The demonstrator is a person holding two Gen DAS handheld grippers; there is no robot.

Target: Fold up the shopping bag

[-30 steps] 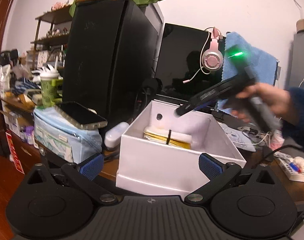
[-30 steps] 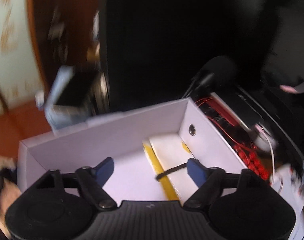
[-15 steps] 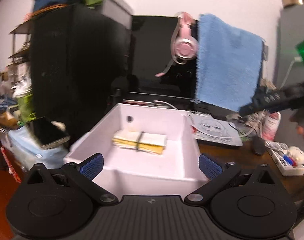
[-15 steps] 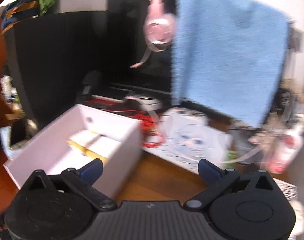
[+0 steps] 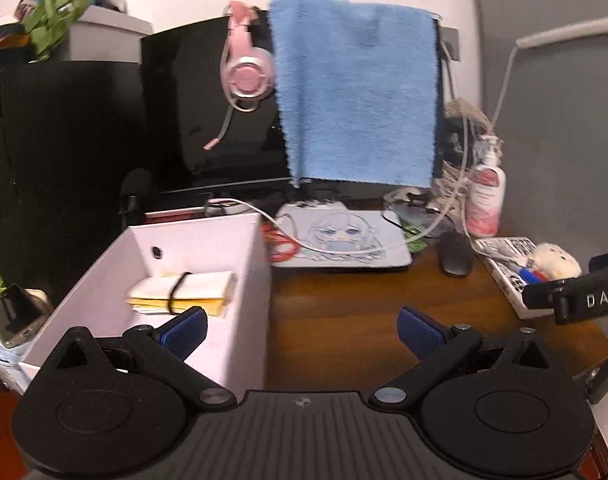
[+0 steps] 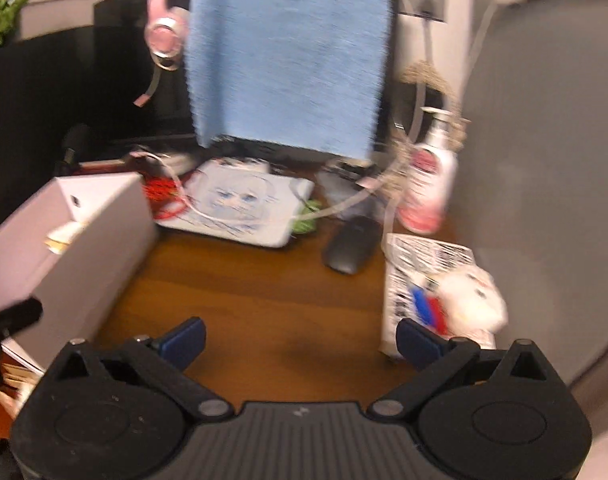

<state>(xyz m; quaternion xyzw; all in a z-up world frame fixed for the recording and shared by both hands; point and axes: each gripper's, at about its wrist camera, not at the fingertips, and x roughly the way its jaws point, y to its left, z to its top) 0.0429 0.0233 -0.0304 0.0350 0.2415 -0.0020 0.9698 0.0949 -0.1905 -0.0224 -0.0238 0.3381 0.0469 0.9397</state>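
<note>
The shopping bag (image 5: 184,292) lies folded into a flat white and yellow bundle with a black band around it, inside the white box (image 5: 208,236) at the left of the desk. My left gripper (image 5: 302,330) hovers open and empty over the box's right wall. My right gripper (image 6: 300,338) is open and empty above bare wood to the right of the box (image 6: 84,232). In the right wrist view only an edge of the bag (image 6: 64,236) shows over the box rim.
A blue towel (image 5: 355,88) and a pink headset (image 5: 246,76) hang over the monitor. A printed mouse pad (image 5: 339,240), a black mouse (image 5: 455,254), a pump bottle (image 5: 485,200) and a tray with a plush toy (image 5: 555,260) crowd the back and right. A phone (image 5: 12,312) lies left.
Both views have swung to the right. My right gripper has left the inside of the box and now hangs over the wooden desk. The bundle stays in the box.
</note>
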